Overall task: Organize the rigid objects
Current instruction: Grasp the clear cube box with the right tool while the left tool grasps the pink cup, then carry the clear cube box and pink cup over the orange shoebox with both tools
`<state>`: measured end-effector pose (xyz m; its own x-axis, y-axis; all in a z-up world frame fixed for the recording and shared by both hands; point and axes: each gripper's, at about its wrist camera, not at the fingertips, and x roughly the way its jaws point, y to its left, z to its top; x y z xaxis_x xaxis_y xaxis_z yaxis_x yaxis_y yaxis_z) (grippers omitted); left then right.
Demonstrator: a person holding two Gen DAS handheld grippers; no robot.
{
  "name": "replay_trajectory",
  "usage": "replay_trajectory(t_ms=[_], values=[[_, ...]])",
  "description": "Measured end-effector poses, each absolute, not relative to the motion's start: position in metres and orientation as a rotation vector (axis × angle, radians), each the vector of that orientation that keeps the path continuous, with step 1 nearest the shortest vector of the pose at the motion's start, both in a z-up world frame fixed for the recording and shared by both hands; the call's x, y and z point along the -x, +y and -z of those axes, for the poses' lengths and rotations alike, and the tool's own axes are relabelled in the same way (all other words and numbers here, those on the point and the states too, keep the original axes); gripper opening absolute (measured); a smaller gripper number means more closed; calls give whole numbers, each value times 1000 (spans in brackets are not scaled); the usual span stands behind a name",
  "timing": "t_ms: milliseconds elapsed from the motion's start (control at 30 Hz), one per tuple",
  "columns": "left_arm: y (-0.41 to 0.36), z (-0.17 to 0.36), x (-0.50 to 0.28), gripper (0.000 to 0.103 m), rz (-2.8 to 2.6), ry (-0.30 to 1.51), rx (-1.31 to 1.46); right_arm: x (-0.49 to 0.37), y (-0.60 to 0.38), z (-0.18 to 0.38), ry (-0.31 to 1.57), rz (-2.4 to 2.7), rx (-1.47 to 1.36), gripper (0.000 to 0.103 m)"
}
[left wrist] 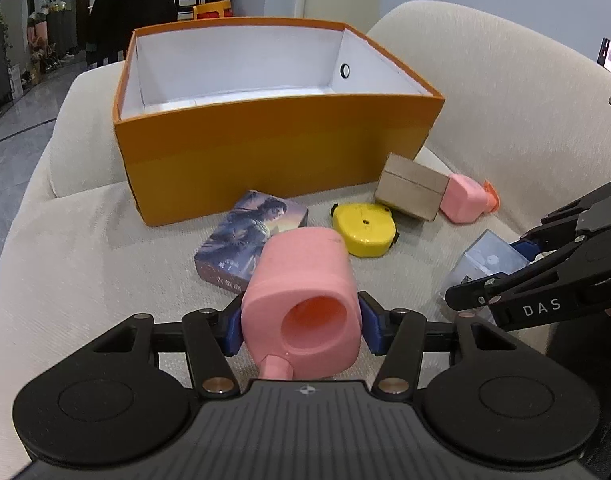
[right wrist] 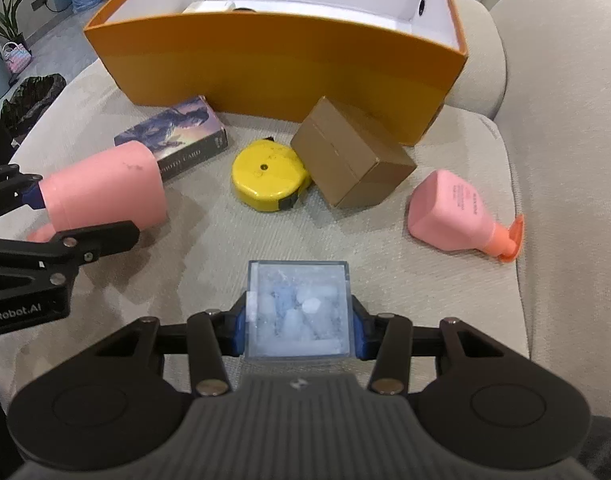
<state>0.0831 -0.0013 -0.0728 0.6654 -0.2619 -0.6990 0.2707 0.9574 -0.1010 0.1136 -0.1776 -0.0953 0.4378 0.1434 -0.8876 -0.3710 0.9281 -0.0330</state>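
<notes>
Left gripper point(left wrist: 301, 330): blue pads clamped on smooth pink bottle point(left wrist: 305, 300), rounded-square, raised above the ribbed beige cushion point(left wrist: 85, 280). Right gripper point(right wrist: 299, 326): closed on clear plastic cube point(right wrist: 299, 312) near cushion's front edge. Orange cardboard box point(left wrist: 265, 152): open, white-lined, toward the back edge.

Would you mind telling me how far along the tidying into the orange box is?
Done: the orange box already holds one white item. In hand: the left gripper is shut on a pink bottle, and the right gripper has its pads against the clear box. Left on the cushion: the card box, tape measure, brown box and second pink bottle.
</notes>
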Motion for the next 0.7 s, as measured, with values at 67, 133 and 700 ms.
replay_trajectory(t_ms=[67,133,700], values=[[1,70,-82,63,297,779,-7,-113,-177,92,1068,-320,235,47],[3,67,-80,63,296,770,-4,-112,-177,89,1064,-317,233,47],[11,28,-79,63,300,681,5,-107,-172,53,996,-331,228,47]])
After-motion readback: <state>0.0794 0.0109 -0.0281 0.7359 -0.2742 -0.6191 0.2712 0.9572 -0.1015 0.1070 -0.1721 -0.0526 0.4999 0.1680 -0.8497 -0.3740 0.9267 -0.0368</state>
